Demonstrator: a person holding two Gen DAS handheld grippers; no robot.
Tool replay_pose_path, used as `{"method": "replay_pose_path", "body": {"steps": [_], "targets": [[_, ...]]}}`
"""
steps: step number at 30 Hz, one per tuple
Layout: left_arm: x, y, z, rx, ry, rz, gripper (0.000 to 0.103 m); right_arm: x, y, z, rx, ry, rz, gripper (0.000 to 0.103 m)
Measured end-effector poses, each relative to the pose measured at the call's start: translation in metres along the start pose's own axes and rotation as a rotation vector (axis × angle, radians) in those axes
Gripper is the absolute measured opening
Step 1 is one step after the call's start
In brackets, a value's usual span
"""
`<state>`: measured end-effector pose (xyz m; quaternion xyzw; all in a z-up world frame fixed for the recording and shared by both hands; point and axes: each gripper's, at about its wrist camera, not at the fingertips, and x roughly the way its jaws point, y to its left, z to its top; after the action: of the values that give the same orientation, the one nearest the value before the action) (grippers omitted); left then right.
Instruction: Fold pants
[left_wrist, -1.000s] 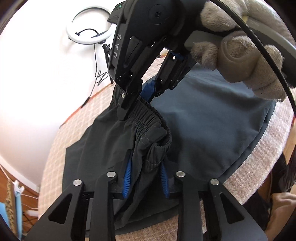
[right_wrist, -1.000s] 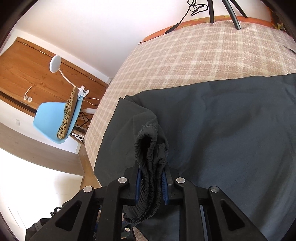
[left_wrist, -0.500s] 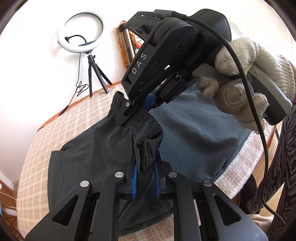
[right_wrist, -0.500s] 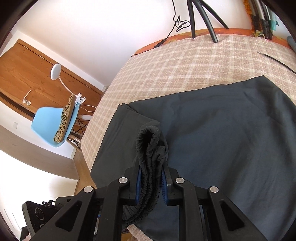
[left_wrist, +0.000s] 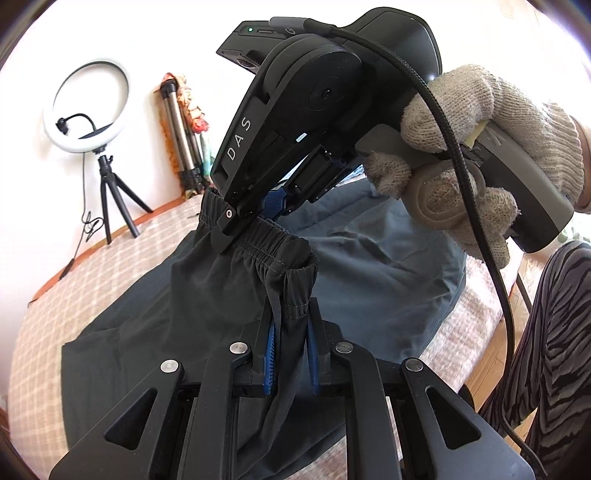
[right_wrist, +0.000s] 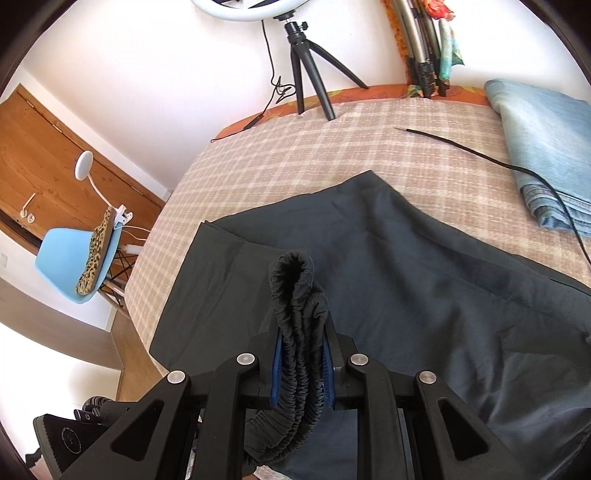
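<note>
Pants (right_wrist: 424, 280) lie spread across the checked bench (right_wrist: 314, 147), dark and mostly flat, with their elastic waistband (left_wrist: 273, 243) lifted clear of the cloth. Left gripper (left_wrist: 290, 354) has its jaws clamped on one bunched end of that waistband; right gripper (right_wrist: 301, 365) has its jaws closed on the other end, seen from the left wrist camera pinching the gathered elastic. Compared with a second ago, both grippers have risen and pulled back, so more of the bench, a ring light (right_wrist: 243, 7) and folded jeans (right_wrist: 543, 147) have come into view. That lift suggests the waist is being carried over for the fold.
</note>
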<state>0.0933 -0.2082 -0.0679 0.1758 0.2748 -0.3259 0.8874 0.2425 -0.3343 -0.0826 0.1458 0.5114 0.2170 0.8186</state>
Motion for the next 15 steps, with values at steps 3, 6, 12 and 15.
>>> {"method": "replay_pose_path", "body": {"steps": [3,6,12,15], "targets": [[0.01,-0.016,0.014,-0.008,-0.017,-0.033,0.013,-0.017,-0.022,-0.002,0.019,-0.016,-0.028,0.016],[0.017,-0.039,0.026,-0.005,-0.03,-0.059,0.013,-0.034,-0.044,-0.002,0.037,-0.027,-0.059,0.016],[0.038,-0.076,0.045,0.014,-0.035,-0.112,0.013,-0.066,-0.084,-0.009,0.075,-0.051,-0.122,0.016],[0.047,-0.095,0.051,0.046,-0.035,-0.13,0.012,-0.08,-0.105,-0.013,0.099,-0.06,-0.149,0.016]]}}
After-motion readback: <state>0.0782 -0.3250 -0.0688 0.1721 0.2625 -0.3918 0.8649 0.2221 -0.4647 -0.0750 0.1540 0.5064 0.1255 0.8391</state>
